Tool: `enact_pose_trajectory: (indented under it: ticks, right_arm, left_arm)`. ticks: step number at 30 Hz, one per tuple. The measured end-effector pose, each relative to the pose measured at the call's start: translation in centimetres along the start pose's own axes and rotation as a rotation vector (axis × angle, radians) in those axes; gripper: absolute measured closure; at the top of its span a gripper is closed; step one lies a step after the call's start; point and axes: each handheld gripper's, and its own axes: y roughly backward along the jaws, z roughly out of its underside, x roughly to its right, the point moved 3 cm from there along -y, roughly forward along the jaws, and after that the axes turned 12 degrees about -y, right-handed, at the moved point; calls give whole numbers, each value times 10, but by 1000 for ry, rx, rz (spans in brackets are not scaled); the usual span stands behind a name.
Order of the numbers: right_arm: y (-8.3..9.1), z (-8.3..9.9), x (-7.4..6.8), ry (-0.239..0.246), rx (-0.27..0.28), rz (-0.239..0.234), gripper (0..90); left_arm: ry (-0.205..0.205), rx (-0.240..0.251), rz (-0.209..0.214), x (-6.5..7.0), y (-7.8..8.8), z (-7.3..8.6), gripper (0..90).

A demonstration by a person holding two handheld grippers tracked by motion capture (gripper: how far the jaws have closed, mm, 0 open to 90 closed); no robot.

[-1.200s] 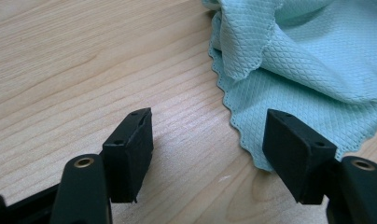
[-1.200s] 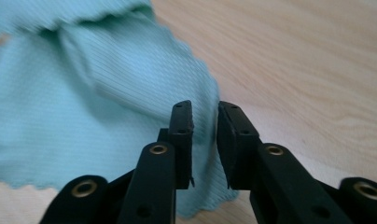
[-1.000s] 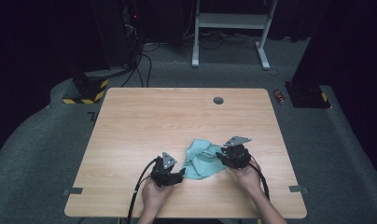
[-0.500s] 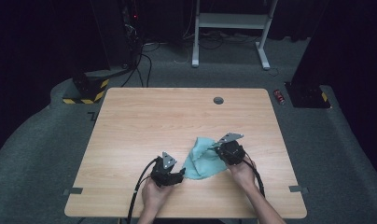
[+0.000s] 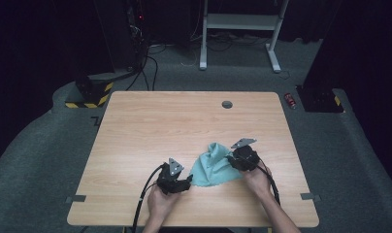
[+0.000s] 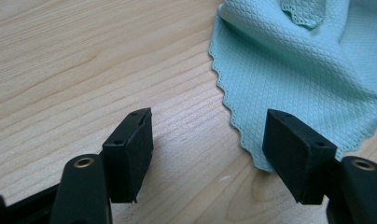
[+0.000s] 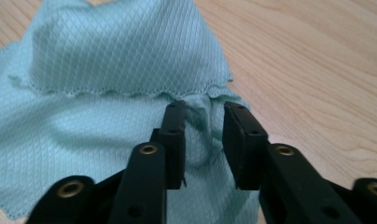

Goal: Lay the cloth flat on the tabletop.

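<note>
A light teal cloth [image 5: 212,165] lies rumpled on the wooden table [image 5: 150,126] near its front edge, between my two grippers. My right gripper [image 5: 230,158] is at the cloth's right side. In the right gripper view its jaws [image 7: 204,109] stand a little apart, with a raised fold of the cloth [image 7: 116,70] between them; they have just been opening, and the pads do not press on it. My left gripper [image 5: 187,183] rests at the cloth's lower left corner. Its jaws [image 6: 207,126] are wide open over bare wood, the scalloped cloth edge [image 6: 308,70] beside one pad.
A round cable hole [image 5: 227,104] sits near the table's far edge. On the floor beyond are a red can [image 5: 291,100], a yellow-and-black striped block [image 5: 89,94] with cables, and a white frame [image 5: 237,22]. The rest of the tabletop is bare wood.
The right gripper has shifted slightly left and farther along the cloth's right side, and the cloth there now stands bunched up. The left gripper has kept still.
</note>
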Motion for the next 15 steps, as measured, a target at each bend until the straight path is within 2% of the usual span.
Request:
enact_pose_trajectory:
  ticks: [3,5,9,11,15]
  right_arm:
    - [0,-2,3,-14,23,-23,649]
    - [2,-3,5,-29,35,-39,652]
    - [10,-4,11,-61,68,-70,657]
    - [12,-4,16,-72,74,-69,658]
    - [9,0,28,-93,58,-41,648]
  left_arm:
    - [-8,-9,12,-1,0,-2,350]
    - [-18,-42,26,-4,-1,-8,374]
    - [-38,-36,27,-10,-4,-27,396]
    - [-60,-43,13,-13,-9,-38,406]
    - [-70,-72,31,-16,-26,-53,423]
